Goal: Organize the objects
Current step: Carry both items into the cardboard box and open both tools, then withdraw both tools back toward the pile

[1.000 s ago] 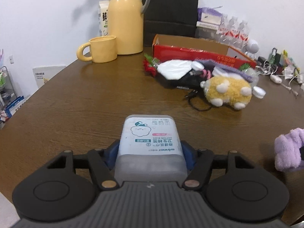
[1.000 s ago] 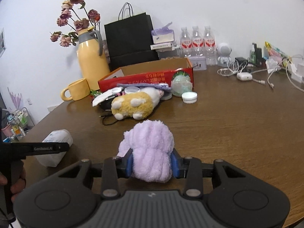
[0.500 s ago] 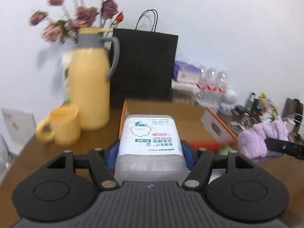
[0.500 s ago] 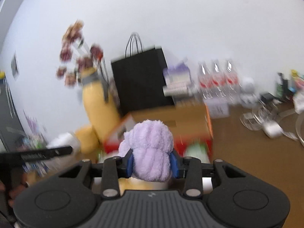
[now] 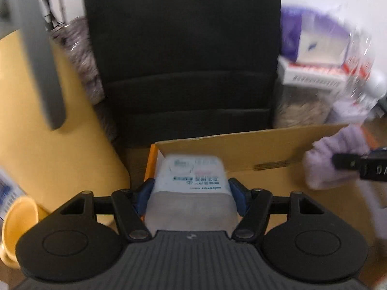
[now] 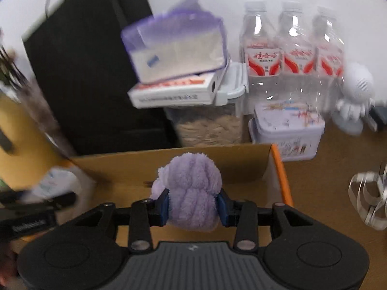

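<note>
- White wall and a wooden table [image 6: 326, 169] form the backdrop; against the wall stand a tall black paper bag [image 5: 181, 55], three clear water bottles [image 6: 292, 48] with red labels, and a yellow jug [image 5: 48, 133] with a grey handle.
- An open cardboard box [image 6: 241, 162] with an orange outer rim sits in front of the bag, and both tools hang over its opening.
- The left gripper [image 5: 191, 188] pinches a cotton-bud pack [image 5: 191, 176] between its blue pads, over the box's left end just inside the near left corner.
- The right gripper [image 6: 193, 205] holds a fluffy lilac ball [image 6: 193, 188] over the box's right half; its jaws have just been opening a little, yet the pads appear to press on the plush.
- Judged from this, the step in hand is dropping both items into the box. Doing it well means lowering each below the rim before spreading the jaws, and keeping the two tools apart so that they do not collide.
- The pack is a smooth, rounded, translucent plastic tub with a printed label: rigid and likely slippery, so it should land flat.
- The lilac ball is soft, ribbed plush; it bulges around the pads and may cling to them, so a full opening is wise.
- The box's walls look like thin, plain brown board, easily nudged.
</note>
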`<action>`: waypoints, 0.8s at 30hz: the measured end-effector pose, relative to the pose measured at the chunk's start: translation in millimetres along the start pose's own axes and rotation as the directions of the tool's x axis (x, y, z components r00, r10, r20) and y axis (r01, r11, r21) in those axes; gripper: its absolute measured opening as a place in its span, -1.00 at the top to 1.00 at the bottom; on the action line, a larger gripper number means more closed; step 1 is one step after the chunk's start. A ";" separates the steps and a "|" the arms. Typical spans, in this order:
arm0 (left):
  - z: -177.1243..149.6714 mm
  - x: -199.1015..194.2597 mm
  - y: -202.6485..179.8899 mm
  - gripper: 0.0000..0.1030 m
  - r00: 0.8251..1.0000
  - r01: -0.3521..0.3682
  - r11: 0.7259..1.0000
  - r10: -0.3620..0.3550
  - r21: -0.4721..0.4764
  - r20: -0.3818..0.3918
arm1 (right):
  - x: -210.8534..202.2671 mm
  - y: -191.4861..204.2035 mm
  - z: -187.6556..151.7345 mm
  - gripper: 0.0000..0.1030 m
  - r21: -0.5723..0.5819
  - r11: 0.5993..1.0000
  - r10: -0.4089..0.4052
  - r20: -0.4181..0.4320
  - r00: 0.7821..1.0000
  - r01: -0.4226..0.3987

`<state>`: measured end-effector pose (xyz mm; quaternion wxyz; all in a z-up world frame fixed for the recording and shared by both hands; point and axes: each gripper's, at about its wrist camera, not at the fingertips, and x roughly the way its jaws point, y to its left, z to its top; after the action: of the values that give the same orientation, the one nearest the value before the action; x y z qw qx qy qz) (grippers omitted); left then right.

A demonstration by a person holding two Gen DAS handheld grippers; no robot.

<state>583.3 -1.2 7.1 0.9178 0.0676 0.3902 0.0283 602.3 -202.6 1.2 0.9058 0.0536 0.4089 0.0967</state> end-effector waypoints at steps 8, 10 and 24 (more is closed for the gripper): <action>-22.0 18.0 -9.4 -0.31 0.999 -0.032 0.998 0.034 0.061 -0.039 | 28.5 6.2 -17.6 -0.16 -0.163 0.973 -0.165 0.011 0.986 0.164; -28.6 12.9 -7.1 -0.30 0.999 -0.008 0.999 0.011 0.053 -0.053 | 26.3 8.3 -23.4 -0.24 -0.180 0.967 -0.182 -0.005 0.983 0.178; -21.8 -122.1 24.3 -0.68 0.998 0.046 0.998 -0.043 -0.050 0.046 | -90.1 6.8 -33.3 -0.58 -0.101 0.976 -0.178 0.126 0.976 0.191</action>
<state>482.9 12.3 82.6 0.9282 0.0360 0.3700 0.0162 518.1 -215.1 46.2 0.9348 -0.0303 0.3526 0.0315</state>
